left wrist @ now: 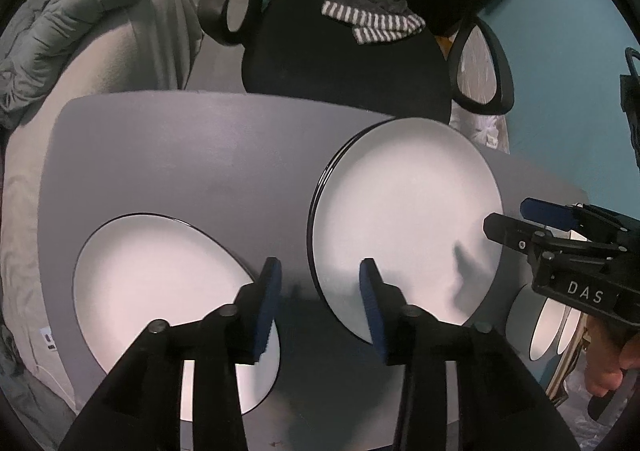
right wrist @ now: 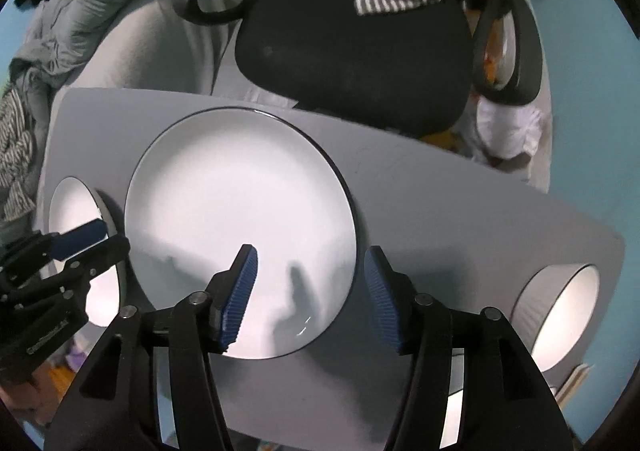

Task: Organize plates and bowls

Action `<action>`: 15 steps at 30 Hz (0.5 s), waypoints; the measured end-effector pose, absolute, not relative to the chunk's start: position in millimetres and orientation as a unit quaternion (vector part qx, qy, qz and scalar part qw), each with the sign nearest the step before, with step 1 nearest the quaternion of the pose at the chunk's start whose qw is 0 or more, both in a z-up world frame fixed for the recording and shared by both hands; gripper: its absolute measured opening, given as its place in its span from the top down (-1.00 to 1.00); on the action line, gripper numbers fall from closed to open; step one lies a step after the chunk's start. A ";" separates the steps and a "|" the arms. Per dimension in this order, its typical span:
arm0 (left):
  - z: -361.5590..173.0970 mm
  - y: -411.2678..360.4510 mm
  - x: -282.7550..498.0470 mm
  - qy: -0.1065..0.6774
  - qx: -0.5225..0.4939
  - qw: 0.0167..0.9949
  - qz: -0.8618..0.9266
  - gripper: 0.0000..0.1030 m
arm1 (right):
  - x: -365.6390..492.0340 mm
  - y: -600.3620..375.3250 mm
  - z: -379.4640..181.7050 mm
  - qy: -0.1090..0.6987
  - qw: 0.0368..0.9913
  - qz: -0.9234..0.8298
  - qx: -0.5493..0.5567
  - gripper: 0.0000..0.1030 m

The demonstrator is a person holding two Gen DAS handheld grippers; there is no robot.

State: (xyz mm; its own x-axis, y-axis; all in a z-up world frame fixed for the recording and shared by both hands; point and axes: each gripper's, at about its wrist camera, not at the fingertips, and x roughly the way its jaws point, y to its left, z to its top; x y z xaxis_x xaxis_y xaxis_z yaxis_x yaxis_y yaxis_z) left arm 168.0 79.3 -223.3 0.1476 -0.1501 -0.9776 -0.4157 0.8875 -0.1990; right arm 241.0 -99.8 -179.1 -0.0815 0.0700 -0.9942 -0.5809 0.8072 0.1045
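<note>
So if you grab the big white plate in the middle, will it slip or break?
The big round white plate with the thin dark rim looks glazed and shiny, so it may slip between the pads. It seems stiff and probably breakable if dropped. Being flat on the grey table, it likely won't roll or tip.

- A flat, matte grey tabletop (left wrist: 192, 155) with rounded corners carries the dishes.
- A stack of large round white plates with thin dark rims (left wrist: 404, 211) lies toward its far edge.
- A single round white plate with a dark rim (left wrist: 160, 291) lies apart, to the stack's left.
- A grey bowl with a white inside (right wrist: 560, 315) sits to the stack's right.
</note>
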 end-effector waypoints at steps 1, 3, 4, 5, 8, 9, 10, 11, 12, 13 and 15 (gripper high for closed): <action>-218.7 79.5 165.8 0.643 -0.217 0.729 0.095 0.12 | 239.4 -99.4 -176.1 0.687 0.655 0.250 -0.191 -0.20; -210.9 79.6 162.2 0.635 -0.213 0.736 0.097 0.02 | 236.5 -97.8 -170.4 0.676 0.662 0.250 -0.204 -0.28; -205.4 79.4 159.4 0.629 -0.210 0.742 0.099 -0.01 | 234.6 -97.3 -166.5 0.669 0.667 0.252 -0.212 -0.29; -201.6 79.0 157.2 0.626 -0.207 0.745 0.100 -0.01 | 233.4 -96.3 -163.5 0.663 0.670 0.253 -0.217 -0.29; -187.8 78.6 150.0 0.619 -0.198 0.753 0.102 -0.14 | 227.0 -94.9 -151.2 0.647 0.679 0.261 -0.228 -0.30; -183.1 78.8 147.6 0.615 -0.196 0.757 0.103 -0.17 | 226.2 -94.5 -148.1 0.644 0.681 0.263 -0.228 -0.31; -177.3 78.8 143.8 0.611 -0.194 0.761 0.104 -0.20 | 224.5 -94.9 -143.9 0.640 0.683 0.267 -0.228 -0.31; -172.0 78.5 140.0 0.606 -0.192 0.765 0.105 -0.24 | 222.9 -95.8 -139.8 0.637 0.686 0.270 -0.228 -0.31; -168.2 78.9 136.8 0.603 -0.192 0.767 0.106 -0.26 | 221.9 -95.8 -136.8 0.634 0.687 0.272 -0.228 -0.31; -162.8 79.2 132.8 0.598 -0.192 0.770 0.107 -0.27 | 220.0 -96.1 -132.8 0.631 0.688 0.276 -0.229 -0.31; -155.0 80.3 127.1 0.593 -0.194 0.774 0.109 -0.27 | 215.3 -95.0 -124.6 0.625 0.691 0.283 -0.231 -0.32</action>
State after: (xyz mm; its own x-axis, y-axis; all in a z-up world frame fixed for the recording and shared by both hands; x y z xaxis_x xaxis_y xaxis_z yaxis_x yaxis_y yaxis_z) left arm 127.1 80.3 -155.0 0.2729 -0.0620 -0.9600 -0.3979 0.9013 -0.1713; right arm 215.3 -95.0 -124.6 0.0602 0.1025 -0.9929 -0.6784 0.7339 0.0347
